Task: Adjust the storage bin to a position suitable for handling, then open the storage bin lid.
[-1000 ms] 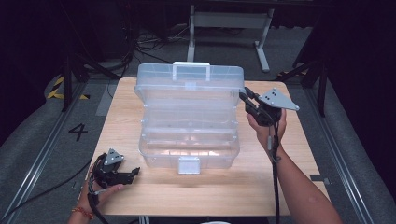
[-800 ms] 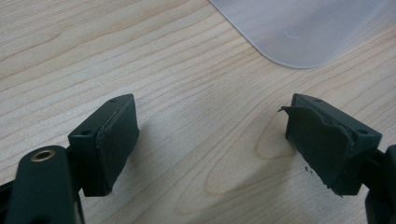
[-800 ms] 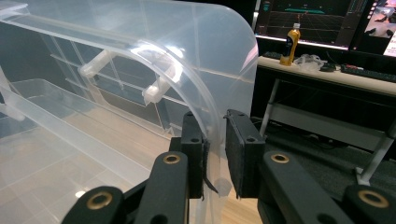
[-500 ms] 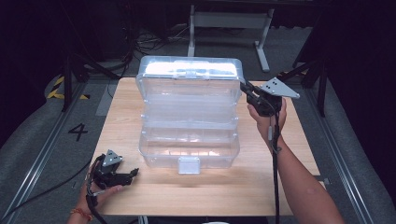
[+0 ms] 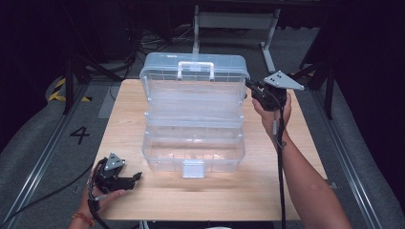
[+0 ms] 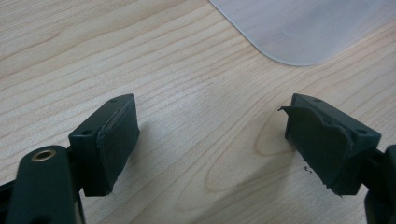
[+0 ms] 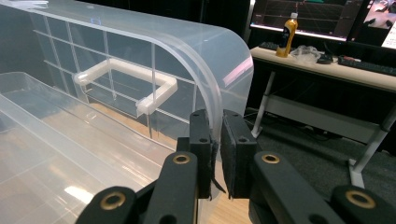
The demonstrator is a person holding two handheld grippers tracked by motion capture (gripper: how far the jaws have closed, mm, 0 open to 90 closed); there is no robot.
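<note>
A clear plastic toolbox [image 5: 193,138] stands in the middle of the wooden table, its lid [image 5: 193,78] raised at the far side with the white handle [image 5: 195,70] facing me. My right gripper [image 5: 249,86] is at the lid's right edge. In the right gripper view its jaws [image 7: 215,149] have just been closing and now pinch the lid's curved rim [image 7: 212,88]. My left gripper [image 5: 136,176] lies on the table at the front left, open, with bare wood between its pads [image 6: 210,140]. A corner of the box [image 6: 303,28] lies ahead of it.
The box's front latch [image 5: 193,168] faces the near edge of the table [image 5: 305,157]. A metal stand [image 5: 234,19] is behind the table. A desk with a yellow bottle [image 7: 289,28] is beyond the lid. A floor mark "4" [image 5: 79,134] is at the left.
The right gripper has moved slightly up and away with the lid's right edge, and the lid has swung with it. The left gripper has stayed where it was.
</note>
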